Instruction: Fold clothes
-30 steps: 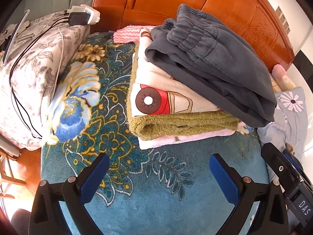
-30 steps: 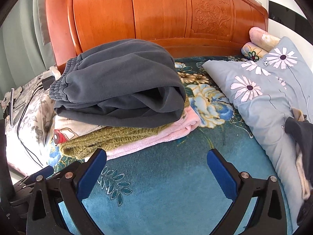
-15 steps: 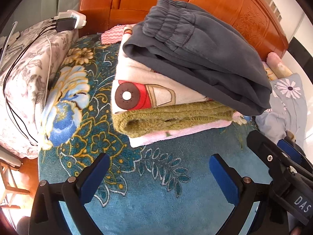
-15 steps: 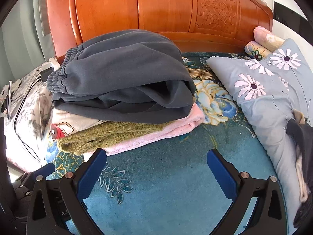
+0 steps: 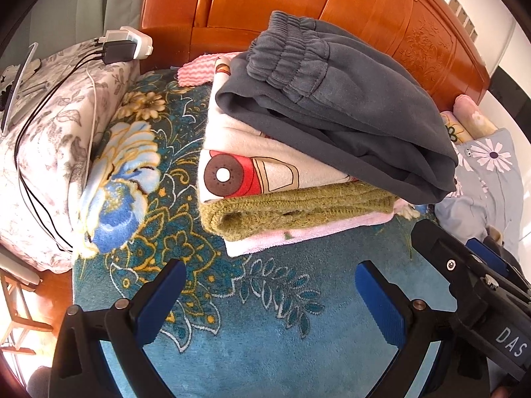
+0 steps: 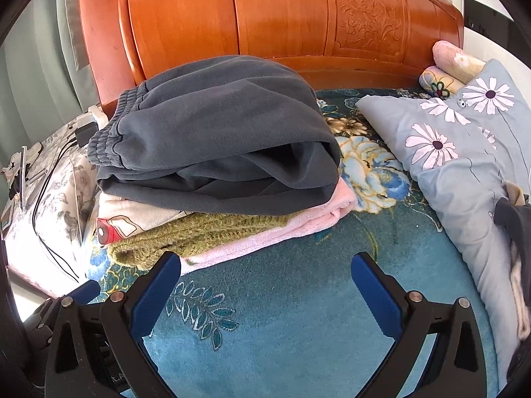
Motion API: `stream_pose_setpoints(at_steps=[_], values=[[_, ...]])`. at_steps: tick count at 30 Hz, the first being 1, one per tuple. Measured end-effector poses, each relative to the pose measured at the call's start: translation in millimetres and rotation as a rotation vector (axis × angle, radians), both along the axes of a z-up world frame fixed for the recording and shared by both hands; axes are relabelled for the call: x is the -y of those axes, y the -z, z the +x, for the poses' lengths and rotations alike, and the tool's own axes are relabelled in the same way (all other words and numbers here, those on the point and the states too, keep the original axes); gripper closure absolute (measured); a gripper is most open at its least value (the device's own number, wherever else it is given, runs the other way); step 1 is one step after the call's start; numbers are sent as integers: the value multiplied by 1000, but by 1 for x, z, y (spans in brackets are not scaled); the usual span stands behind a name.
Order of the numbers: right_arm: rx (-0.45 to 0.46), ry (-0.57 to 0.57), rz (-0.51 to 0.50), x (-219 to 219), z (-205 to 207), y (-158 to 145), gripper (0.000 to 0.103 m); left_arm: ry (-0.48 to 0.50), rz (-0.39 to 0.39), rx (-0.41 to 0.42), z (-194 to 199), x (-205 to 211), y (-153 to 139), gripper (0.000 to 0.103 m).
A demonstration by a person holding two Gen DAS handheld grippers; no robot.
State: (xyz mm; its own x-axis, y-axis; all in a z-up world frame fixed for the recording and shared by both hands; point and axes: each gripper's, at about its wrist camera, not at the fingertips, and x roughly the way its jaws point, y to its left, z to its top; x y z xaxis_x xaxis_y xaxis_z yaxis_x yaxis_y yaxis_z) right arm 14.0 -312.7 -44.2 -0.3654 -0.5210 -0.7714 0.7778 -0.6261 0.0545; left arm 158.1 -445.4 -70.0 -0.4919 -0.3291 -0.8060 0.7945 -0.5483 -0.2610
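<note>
A stack of folded clothes sits on the teal floral bedspread [image 5: 265,331]. On top lie folded dark grey sweatpants [image 5: 338,109], also in the right wrist view [image 6: 219,139]. Below are a cream printed garment [image 5: 252,169], an olive knit sweater [image 5: 298,209] and a pink fleece piece [image 6: 298,225]. My left gripper [image 5: 270,295] is open and empty, just in front of the stack. My right gripper [image 6: 265,285] is open and empty, also in front of the stack. The right gripper's body shows in the left wrist view [image 5: 471,285].
An orange wooden headboard [image 6: 265,16] stands behind the stack. A grey floral pillow [image 5: 49,139] with chargers and cables [image 5: 116,46] lies on the left. A light blue daisy quilt [image 6: 458,152] with unfolded clothes [image 6: 514,232] lies on the right.
Both grippers have moved closer to the stack, which looks larger now. Both stay open and empty. The clothes have not moved.
</note>
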Motion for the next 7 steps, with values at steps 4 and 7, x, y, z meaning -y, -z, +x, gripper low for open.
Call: stream_pose_setpoints(at_steps=[4, 7], values=[[-3, 5, -8, -1, 1, 0, 0, 0, -6, 4, -1, 0, 0, 0], [4, 14, -10, -2, 1, 1, 0, -3, -17, 14, -1, -2, 0, 0]])
